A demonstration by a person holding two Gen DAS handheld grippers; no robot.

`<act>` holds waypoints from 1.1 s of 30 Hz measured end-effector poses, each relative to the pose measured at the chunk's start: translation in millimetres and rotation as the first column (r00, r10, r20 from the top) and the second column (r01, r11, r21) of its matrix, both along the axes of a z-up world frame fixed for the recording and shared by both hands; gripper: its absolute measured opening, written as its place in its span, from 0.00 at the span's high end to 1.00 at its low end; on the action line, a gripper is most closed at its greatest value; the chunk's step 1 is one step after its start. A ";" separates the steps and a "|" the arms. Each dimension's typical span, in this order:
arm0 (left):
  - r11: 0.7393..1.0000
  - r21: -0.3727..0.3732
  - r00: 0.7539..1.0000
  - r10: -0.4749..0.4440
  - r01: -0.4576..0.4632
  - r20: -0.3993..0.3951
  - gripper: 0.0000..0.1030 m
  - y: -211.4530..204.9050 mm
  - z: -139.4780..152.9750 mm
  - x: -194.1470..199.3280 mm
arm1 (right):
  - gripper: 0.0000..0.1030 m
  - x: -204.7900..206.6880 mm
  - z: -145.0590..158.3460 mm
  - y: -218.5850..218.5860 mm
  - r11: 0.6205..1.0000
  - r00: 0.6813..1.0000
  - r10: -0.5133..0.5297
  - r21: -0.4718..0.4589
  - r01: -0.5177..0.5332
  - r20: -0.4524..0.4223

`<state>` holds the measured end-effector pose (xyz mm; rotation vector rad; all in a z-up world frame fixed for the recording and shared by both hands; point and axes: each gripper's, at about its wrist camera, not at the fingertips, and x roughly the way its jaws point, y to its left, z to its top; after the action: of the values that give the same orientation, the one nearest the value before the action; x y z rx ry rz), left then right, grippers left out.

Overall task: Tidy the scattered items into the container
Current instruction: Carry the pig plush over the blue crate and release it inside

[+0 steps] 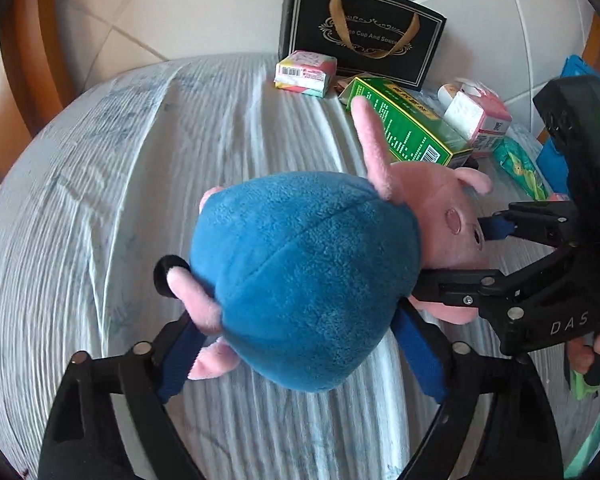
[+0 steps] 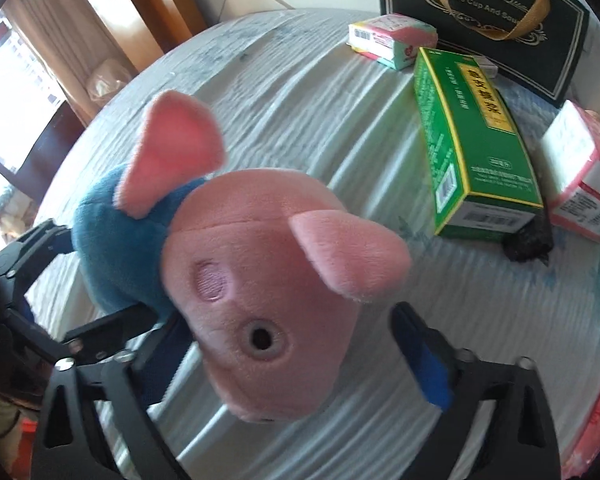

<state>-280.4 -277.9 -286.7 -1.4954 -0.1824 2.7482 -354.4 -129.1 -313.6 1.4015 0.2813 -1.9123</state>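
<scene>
A plush pig (image 1: 304, 276) with a blue body and pink head is held above the table. My left gripper (image 1: 300, 356) is shut on its blue body, pads pressing both sides. My right gripper (image 1: 472, 248) comes in from the right around the pink head (image 2: 268, 280); in the right wrist view its jaws (image 2: 296, 352) stand wide, the right pad (image 2: 424, 364) clear of the head, the left hidden behind it. A black gift bag (image 1: 360, 28) with gold handles stands at the table's far edge, also in the right wrist view (image 2: 484, 12).
A pink tissue pack (image 1: 306, 72), a green box (image 1: 408, 124), a pink-white carton (image 1: 480, 116) and a green wrapper (image 1: 520, 168) lie before the bag on the white cloth (image 1: 100, 200). A small black bundle (image 2: 526, 242) sits by the green box (image 2: 476, 140).
</scene>
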 end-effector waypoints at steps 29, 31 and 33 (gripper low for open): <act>0.973 -0.075 0.843 -0.226 0.218 -0.487 0.28 160.3 250.9 128.5 | 0.33 168.3 252.5 168.7 0.941 0.848 -0.327 -0.230 0.250 -0.416; 0.966 -0.088 0.808 -0.252 0.243 -0.533 0.28 193.5 273.1 137.0 | 0.33 182.2 276.7 198.7 0.928 0.817 -0.361 -0.257 0.268 -0.450; 0.957 -0.112 0.762 -0.282 0.268 -0.583 0.28 237.1 294.2 145.5 | 0.33 198.6 302.2 238.5 0.918 0.775 -0.390 -0.279 0.282 -0.497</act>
<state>-134.9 -40.8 7.5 -0.5256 0.0753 2.8005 -155.7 109.4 -11.4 0.7841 0.1059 -2.5525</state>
